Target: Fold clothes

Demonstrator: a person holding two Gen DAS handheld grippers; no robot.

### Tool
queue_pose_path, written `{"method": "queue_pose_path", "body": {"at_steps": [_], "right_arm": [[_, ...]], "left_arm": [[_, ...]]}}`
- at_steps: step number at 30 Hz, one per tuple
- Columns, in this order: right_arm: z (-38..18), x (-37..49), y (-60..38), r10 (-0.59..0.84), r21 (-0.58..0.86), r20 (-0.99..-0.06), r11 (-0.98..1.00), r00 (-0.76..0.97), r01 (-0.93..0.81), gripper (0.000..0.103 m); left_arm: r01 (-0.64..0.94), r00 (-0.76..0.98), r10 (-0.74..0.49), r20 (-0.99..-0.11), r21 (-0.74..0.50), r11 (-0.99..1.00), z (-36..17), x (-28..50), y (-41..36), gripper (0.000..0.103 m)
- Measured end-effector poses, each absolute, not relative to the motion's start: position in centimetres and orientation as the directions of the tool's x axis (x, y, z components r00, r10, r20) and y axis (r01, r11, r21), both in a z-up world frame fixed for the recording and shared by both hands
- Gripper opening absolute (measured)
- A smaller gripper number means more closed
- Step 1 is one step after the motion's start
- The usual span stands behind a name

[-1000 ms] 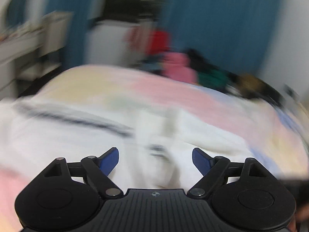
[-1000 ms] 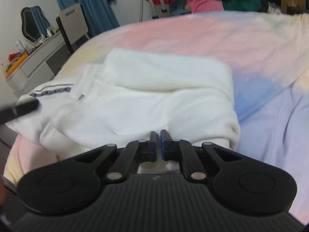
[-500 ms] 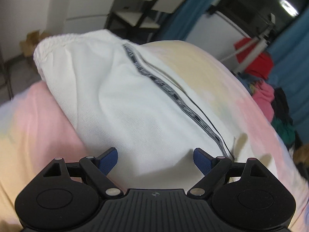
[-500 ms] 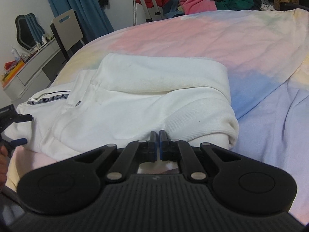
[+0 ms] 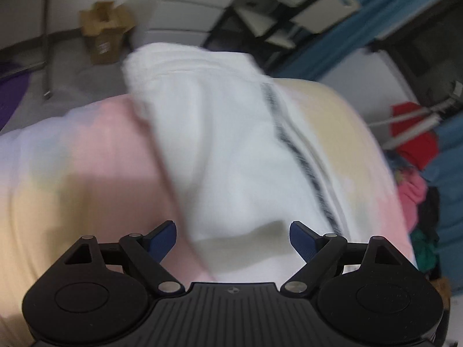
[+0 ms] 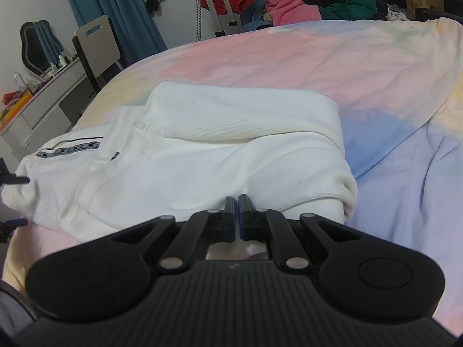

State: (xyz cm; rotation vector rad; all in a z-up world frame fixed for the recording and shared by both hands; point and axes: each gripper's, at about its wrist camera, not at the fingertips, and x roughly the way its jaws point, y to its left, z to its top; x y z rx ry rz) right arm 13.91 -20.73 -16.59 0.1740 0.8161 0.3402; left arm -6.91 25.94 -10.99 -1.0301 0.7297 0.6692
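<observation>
A white garment [image 6: 220, 156] with a dark patterned stripe [image 6: 69, 149] lies partly folded on the pastel bedsheet [image 6: 289, 57]. My right gripper [image 6: 237, 219] is shut at the garment's near edge, with white cloth bunched under its fingers. In the left wrist view the same white garment [image 5: 231, 150] is blurred and runs away toward the bed's edge, its stripe [image 5: 292, 150] on the right. My left gripper [image 5: 233, 232] is open just above that end, its blue pads [image 5: 162, 235] straddling the cloth. The left gripper [image 6: 13, 201] also shows at the right wrist view's far left edge.
Beyond the bed's far side lie piled clothes [image 6: 292, 7] in pink, green and black. A chair [image 6: 97, 43] and a white dresser [image 6: 37, 107] stand at the left by blue curtains. A cardboard box [image 5: 105, 33] sits on the floor past the bed's end.
My left gripper swung from over the bed to the garment's striped end and is still moving, open throughout. My right gripper stayed shut at the near edge.
</observation>
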Motion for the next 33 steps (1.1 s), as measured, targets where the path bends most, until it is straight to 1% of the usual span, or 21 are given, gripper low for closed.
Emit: {"method": "queue_pose_path", "body": {"at_steps": [3,6,8,9,11,12,13,14,15,16,18,19,21,25,29,33], "right_arm": [[-16.3,14.0,-20.7,0.376,0.302,-0.66,0.926,0.65,-0.229,0.008],[-15.7,13.9,-20.5,0.392,0.322,-0.624,0.917,0.676,-0.235,0.008],[-15.1,13.7,-19.9,0.405,0.317,-0.579,0.911,0.708,-0.262,0.008],[-14.9,13.6,-19.4,0.419,0.318,-0.559,0.905,0.716,-0.282,0.008],[-14.6,13.6,-18.4,0.446,0.31,-0.533,0.894,0.72,-0.324,0.008],[-14.8,13.7,-17.7,0.451,0.294,-0.536,0.892,0.714,-0.343,0.008],[-15.2,14.0,-17.0,0.445,0.272,-0.558,0.895,0.7,-0.353,0.009],[-15.9,14.3,-16.2,0.431,0.245,-0.593,0.901,0.68,-0.358,0.008],[-16.5,14.5,-15.6,0.422,0.225,-0.625,0.903,0.657,-0.366,0.008],[-17.3,14.8,-15.2,0.419,0.214,-0.654,0.901,0.629,-0.378,0.008],[-17.9,14.7,-14.6,0.407,0.179,-0.673,0.9,0.618,-0.397,0.008],[-17.9,14.6,-14.4,0.402,0.166,-0.674,0.9,0.62,-0.403,0.008],[-17.7,14.5,-14.6,0.404,0.179,-0.671,0.902,0.621,-0.393,0.008],[-16.9,14.2,-16.0,0.431,0.257,-0.648,0.9,0.628,-0.353,0.008],[-14.8,13.1,-18.0,0.428,0.313,-0.582,0.903,0.691,-0.295,0.009],[-13.2,12.1,-21.2,0.397,0.381,-0.517,0.9,0.758,-0.212,0.009]], "left_arm": [[-0.773,0.619,0.177,-0.765,-0.554,0.308,-11.6,-7.0,27.6,0.087],[-0.756,0.652,0.212,-0.728,-0.603,0.254,-12.1,-7.0,29.3,0.086],[-0.741,0.671,0.236,-0.703,-0.634,0.219,-12.5,-7.0,30.3,0.077],[-0.733,0.68,0.249,-0.69,-0.65,0.202,-12.7,-7.0,30.9,0.07],[-0.736,0.676,0.286,-0.679,-0.64,0.219,-12.6,-6.8,31.1,0.066],[-0.738,0.674,0.301,-0.675,-0.632,0.235,-12.5,-6.6,30.9,0.062],[-0.74,0.672,0.315,-0.67,-0.624,0.25,-12.4,-6.4,30.8,0.055],[-0.742,0.67,0.33,-0.665,-0.616,0.265,-12.3,-6.2,30.6,0.052],[-0.744,0.668,0.344,-0.66,-0.607,0.28,-12.1,-6.0,30.4,0.045],[-0.74,0.672,0.363,-0.645,-0.596,0.311,-11.6,-5.4,30.0,0.036],[-0.728,0.685,0.407,-0.604,-0.563,0.39,-10.3,-4.2,28.8,0.023],[-0.721,0.693,0.429,-0.58,-0.54,0.435,-9.5,-3.7,27.9,0.019],[-0.705,0.708,0.47,-0.528,-0.487,0.515,-7.9,-2.7,26.0,0.018],[-0.648,0.761,0.529,-0.376,-0.386,0.657,-3.8,-0.6,20.3,0.016],[-0.565,0.825,0.521,-0.219,-0.305,0.767,0.4,1.4,13.2,0.015],[-0.491,0.871,0.481,-0.103,-0.244,0.837,3.4,4.4,4.6,0.014]]}}
